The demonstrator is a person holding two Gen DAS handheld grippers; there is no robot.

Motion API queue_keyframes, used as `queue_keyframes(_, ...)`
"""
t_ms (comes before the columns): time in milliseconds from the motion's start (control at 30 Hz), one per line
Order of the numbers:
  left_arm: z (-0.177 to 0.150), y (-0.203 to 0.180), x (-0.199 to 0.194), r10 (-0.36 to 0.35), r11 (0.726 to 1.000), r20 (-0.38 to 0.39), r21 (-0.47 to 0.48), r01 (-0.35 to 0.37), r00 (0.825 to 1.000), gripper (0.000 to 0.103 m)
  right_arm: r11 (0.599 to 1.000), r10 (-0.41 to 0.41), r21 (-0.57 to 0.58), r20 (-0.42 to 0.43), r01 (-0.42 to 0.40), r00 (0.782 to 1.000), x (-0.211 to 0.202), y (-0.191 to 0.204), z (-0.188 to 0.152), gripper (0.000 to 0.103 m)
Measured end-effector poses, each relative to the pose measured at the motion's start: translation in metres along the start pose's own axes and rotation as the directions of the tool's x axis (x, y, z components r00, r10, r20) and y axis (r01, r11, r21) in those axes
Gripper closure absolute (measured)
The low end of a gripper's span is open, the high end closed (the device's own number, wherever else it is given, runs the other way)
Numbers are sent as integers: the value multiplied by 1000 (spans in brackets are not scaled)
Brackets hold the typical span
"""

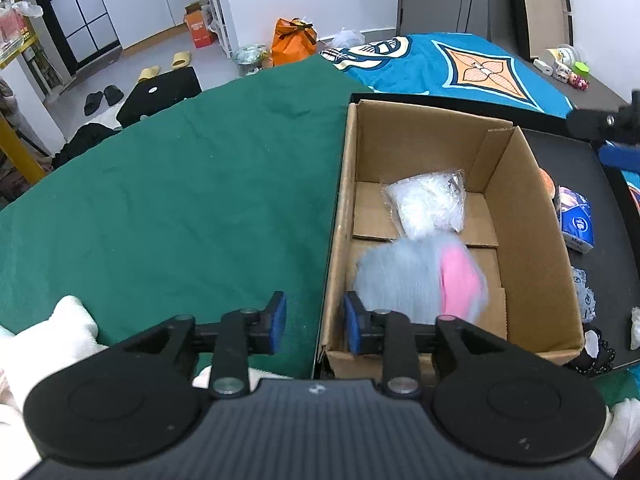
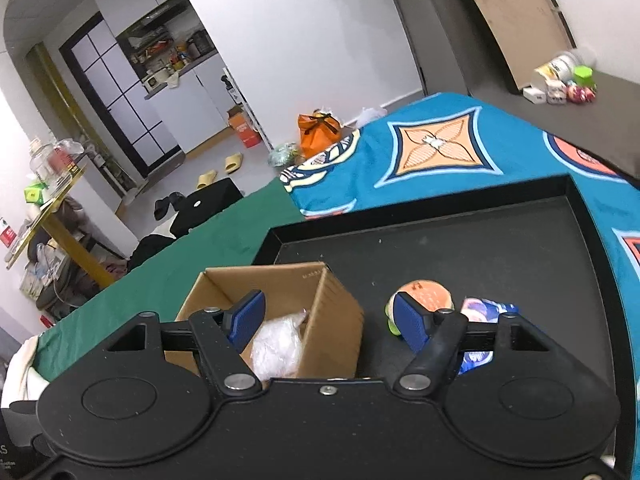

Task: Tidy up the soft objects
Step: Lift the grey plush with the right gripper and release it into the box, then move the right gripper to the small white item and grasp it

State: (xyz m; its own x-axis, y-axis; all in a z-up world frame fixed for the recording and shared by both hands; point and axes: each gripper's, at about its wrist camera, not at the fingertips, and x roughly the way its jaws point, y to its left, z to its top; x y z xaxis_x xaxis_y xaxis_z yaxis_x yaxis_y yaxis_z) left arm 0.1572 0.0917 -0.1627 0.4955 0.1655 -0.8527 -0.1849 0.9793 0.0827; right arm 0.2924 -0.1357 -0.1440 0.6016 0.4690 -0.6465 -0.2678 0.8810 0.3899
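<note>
Left claw (image 1: 315,322) spread wide, blue ribbed pads (image 1: 280,316) gripping nothing, poised over the near-left rim of the cardboard box (image 1: 520,216). Inside, just past the pads at one o'clock, a fluffy grey-and-pink plush (image 1: 420,280), blurred. Beyond it at twelve, a crinkly clear bag of white stuff (image 1: 430,204) on the corrugated floor flaps. Box seated in a matte black tray (image 1: 592,184); at three o'clock on the tray, a glossy blue tissue pack (image 1: 576,220) and lacy fabric (image 1: 583,292). Out at nine to eleven, smooth green cloth (image 1: 180,192) across the bed; at one, a teal patterned blanket (image 1: 460,64).

Right claw (image 2: 332,320) likewise wide apart, empty, above the tray. Round orange plush (image 2: 426,294) just behind the right pad. Farther off: white walls, slippers (image 2: 234,163) on pale floor, orange bag (image 2: 318,132).
</note>
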Motion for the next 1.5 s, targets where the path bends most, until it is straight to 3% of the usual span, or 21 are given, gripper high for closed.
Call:
queue_keyframes(133, 3, -7, -4, 24, 999, 18, 31, -24, 1000, 61, 999, -40, 18, -34, 40, 999, 1, -6, -4, 30)
queue_keyframes(400, 2, -18, -13, 58, 996, 26, 63, -59, 998, 54, 994, -94, 51, -91, 99, 991, -4, -19, -20, 20)
queue_keyframes(833, -1, -39, -23, 86, 992, 26, 95, -89, 996, 42, 965, -260, 21, -63, 261, 964, -33, -41, -42, 20)
queue_keyframes(1167, 0, -52, -35, 125, 984, 53, 118, -130, 991, 34, 942, -314, 89, -98, 322, 944, -41, -66, -71, 20)
queue_keyframes(1500, 2, -70, -43, 152, 977, 69, 141, -161, 986, 33, 919, -371, 98, -114, 382, 922, -40, -81, -84, 23)
